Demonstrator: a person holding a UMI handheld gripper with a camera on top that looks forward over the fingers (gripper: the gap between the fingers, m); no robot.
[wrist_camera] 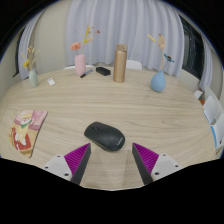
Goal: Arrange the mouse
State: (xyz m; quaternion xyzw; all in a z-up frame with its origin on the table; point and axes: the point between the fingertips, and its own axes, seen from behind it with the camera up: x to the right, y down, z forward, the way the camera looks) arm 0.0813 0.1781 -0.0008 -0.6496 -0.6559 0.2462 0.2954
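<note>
Two magenta-padded fingers of your hand-held gripper stand apart and hold nothing, so the arranging looks barely begun.

Going left to right: near the left edge of the round pale wooden table lies a colourful printed card. Far left stands a small pale green vase, then a pink vase with a flower, a small dark flat object that you cannot identify from here, and a tall tan cylindrical bottle.

The black rounded computer mouse rests on the table just ahead of your fingers, slightly left of the gap. Farther right stands a light blue vase with a flower.

I judge the grasp and the placing are both left.
</note>
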